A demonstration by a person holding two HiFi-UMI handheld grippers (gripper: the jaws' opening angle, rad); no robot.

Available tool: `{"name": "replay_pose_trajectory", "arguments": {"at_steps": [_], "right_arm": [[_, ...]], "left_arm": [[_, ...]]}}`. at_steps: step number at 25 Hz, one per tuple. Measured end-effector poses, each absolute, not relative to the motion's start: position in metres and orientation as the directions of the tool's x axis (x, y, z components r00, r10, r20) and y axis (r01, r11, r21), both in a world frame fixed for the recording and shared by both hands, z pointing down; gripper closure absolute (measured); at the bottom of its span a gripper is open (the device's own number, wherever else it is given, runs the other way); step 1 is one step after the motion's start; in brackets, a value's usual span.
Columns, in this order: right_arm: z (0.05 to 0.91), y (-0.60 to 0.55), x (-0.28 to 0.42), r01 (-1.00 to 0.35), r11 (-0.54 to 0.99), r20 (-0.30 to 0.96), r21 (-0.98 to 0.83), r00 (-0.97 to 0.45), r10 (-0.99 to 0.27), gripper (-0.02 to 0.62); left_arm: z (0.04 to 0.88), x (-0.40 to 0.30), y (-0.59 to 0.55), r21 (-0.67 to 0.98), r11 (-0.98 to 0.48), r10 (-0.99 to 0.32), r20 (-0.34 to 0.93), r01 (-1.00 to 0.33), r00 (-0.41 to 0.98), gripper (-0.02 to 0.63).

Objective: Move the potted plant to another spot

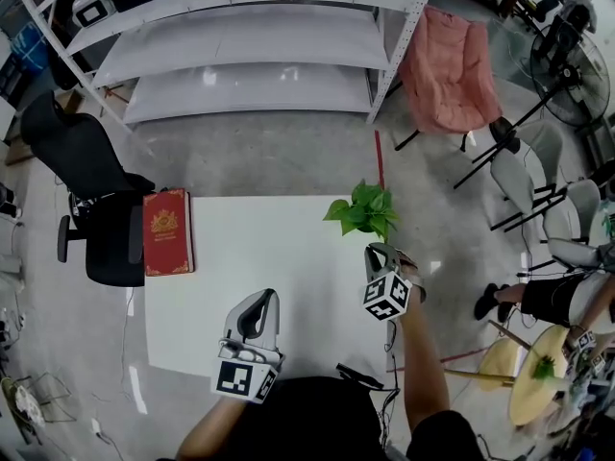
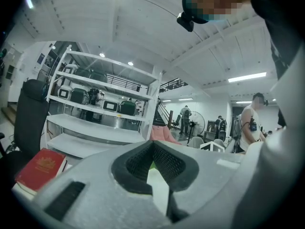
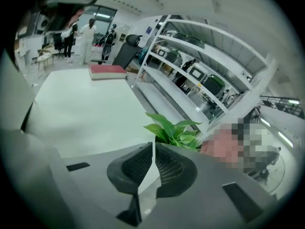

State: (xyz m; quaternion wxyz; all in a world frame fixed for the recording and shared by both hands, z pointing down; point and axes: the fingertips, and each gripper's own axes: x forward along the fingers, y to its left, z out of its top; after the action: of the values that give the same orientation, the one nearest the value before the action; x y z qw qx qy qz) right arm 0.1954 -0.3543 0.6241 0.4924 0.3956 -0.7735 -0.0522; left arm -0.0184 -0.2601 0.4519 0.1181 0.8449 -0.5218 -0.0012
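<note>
The potted plant (image 1: 365, 209), with broad green leaves, stands at the far right corner of the white table (image 1: 259, 277). My right gripper (image 1: 378, 253) hovers just short of it at the table's right edge, jaws shut and empty. In the right gripper view the plant's leaves (image 3: 174, 130) rise right behind the closed fingertips (image 3: 152, 149); the pot is hidden. My left gripper (image 1: 259, 305) is over the table's near middle, well left of the plant, and in the left gripper view its jaws (image 2: 152, 147) are shut on nothing.
A red book (image 1: 168, 230) lies on the table's left edge. A black office chair (image 1: 91, 200) stands to the left, a white shelf rack (image 1: 250, 46) behind the table, and a pink chair (image 1: 447, 65) and folding chairs (image 1: 538, 190) to the right.
</note>
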Motion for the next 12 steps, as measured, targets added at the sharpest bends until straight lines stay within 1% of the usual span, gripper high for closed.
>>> {"name": "replay_pose_trajectory", "arguments": {"at_steps": [4, 6, 9, 12], "right_arm": [[0.585, -0.332, 0.195, -0.777, 0.523, 0.614, 0.351, -0.230, -0.755, 0.573], [0.570, -0.317, 0.195, -0.854, 0.437, 0.566, 0.282, -0.220, -0.794, 0.575], [0.547, -0.294, 0.193, -0.921, 0.337, 0.497, 0.197, -0.202, -0.844, 0.578], [0.516, -0.272, 0.186, -0.952, 0.277, 0.409, 0.128, -0.204, -0.889, 0.580]], "left_arm": [[0.445, -0.019, -0.247, 0.203, -0.440, -0.879, 0.103, -0.875, 0.466, 0.592], [0.442, -0.020, -0.241, 0.202, -0.450, -0.875, 0.093, -0.870, 0.474, 0.592], [0.436, -0.024, -0.232, 0.201, -0.460, -0.874, 0.070, -0.865, 0.481, 0.592], [0.428, -0.028, -0.225, 0.198, -0.460, -0.878, 0.047, -0.866, 0.477, 0.592]]}}
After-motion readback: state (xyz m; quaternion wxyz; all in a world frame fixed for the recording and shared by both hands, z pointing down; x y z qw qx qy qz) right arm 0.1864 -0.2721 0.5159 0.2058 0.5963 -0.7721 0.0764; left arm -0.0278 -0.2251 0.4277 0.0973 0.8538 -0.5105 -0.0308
